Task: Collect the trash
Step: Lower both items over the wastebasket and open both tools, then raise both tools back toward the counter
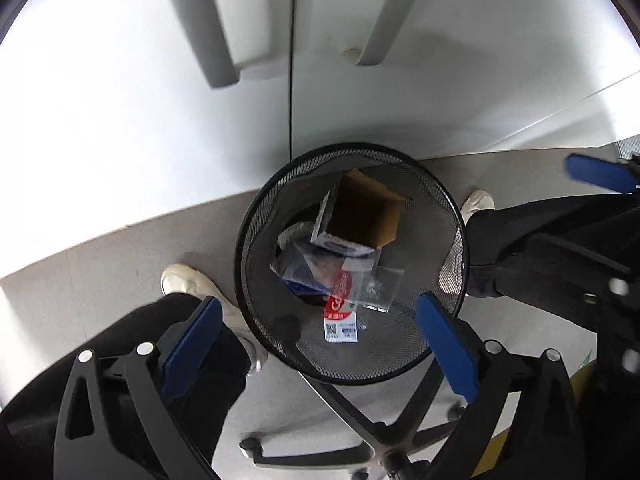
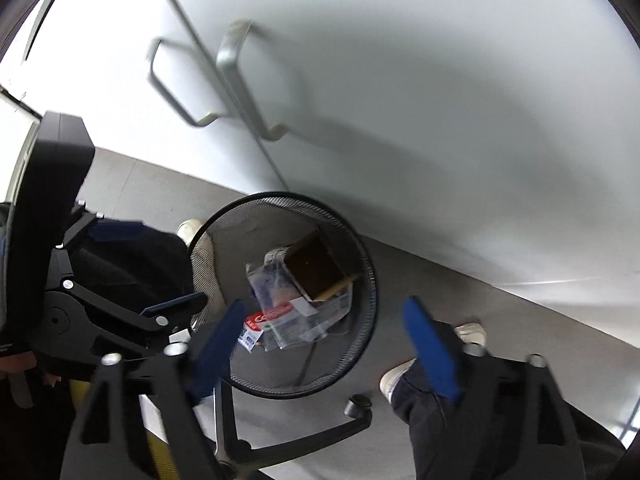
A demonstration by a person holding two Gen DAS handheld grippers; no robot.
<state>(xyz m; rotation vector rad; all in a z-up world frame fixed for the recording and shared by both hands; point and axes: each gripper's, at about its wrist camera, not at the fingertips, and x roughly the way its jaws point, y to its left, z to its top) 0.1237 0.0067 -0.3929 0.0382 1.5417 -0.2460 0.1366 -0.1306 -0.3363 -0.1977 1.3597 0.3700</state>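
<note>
Both grippers, left (image 1: 320, 336) & right (image 2: 324, 344), wide open, empty over mesh bin (image 1: 256, 216); cardboard box (image 1: 360, 216) light, stiff, crushable, so pinch opp. walls.

Left hand-held gripper (image 1: 320, 340) pointing straight down, jaws wide apart, right hand-held gripper (image 2: 324, 344) likewise, both empty

Both wrist views are aimed steeply down from above the mesh bin (image 1: 448, 200); the bin, floor (image 1: 100, 256) and cabinet doors (image 2: 440, 100) are shared by both.
</note>
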